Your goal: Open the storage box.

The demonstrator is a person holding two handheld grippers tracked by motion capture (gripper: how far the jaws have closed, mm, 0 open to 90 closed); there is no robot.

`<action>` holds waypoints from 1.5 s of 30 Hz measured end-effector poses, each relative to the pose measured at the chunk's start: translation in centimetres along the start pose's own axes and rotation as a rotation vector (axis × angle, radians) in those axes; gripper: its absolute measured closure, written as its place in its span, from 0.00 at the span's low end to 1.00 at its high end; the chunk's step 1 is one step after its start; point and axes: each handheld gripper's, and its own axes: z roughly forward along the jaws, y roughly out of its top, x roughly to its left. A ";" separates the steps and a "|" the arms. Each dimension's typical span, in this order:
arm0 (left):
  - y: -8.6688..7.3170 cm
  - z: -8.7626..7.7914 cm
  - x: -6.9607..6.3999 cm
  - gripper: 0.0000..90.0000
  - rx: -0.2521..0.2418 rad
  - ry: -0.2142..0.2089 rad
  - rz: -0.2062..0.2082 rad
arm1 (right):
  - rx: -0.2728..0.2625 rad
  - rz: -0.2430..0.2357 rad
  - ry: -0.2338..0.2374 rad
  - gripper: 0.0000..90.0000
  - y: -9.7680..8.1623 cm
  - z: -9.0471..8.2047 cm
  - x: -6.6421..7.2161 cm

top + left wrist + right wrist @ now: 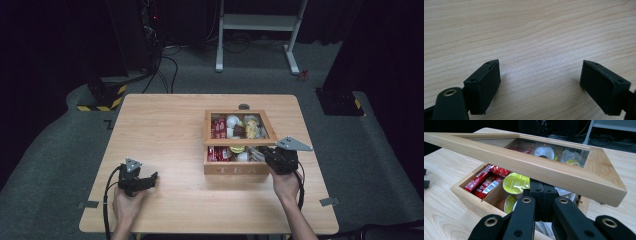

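Item: wooden tea box [236, 167] with hinged lid [240, 141]
Location: right half of the table [165, 125], front wall lettered TEA facing the person
Lid state: partly raised, front edge up, hinged at the far side; box not yet fully open
Lid build: light wood frame [544, 171] around a clear pane [536, 148]; judged stiff, fairly light, the pane breakable if dropped or slammed
Handling: smooth finished wood, likely slippery against hard pads; it swings on its hinges, so it should be guided in an arc, not pulled straight
Where to hold: front rail of the frame, from beneath near its middle, clear of the pane
Contents: red sachets [482, 182], yellow-lidded capsules [516, 183], a white cup [544, 152], pale wrappers; loose and light, easily disturbed
Right gripper [543, 195]: jaws closed together, nothing clasped; tips sit under the lid's front rail at the box's near right corner, apparently propping it
Left gripper [540, 75]: jaws wide apart, empty, low over bare table, well apart from the box
Risk: lid may slide off the closed tips and fall
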 end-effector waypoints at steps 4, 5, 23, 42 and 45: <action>0.0 0.0 0.0 0.19 0.000 0.000 0.000 | 0.001 -0.001 0.007 1.00 0.6 -0.1 -0.2; 0.0 0.0 0.0 0.18 0.000 -0.001 0.000 | -0.002 0.000 0.009 1.00 0.7 -0.1 -0.2; 0.9 0.2 -1.5 0.24 0.016 -0.134 0.092 | -0.008 0.023 0.019 1.00 1.4 0.8 -1.5; 4.8 0.0 -4.9 0.24 -0.094 -0.375 0.119 | -0.026 0.045 0.035 0.99 2.3 1.0 -2.2; 5.4 0.1 -5.8 0.24 -0.106 -0.391 0.135 | -0.024 0.059 0.048 0.99 2.4 1.0 -2.4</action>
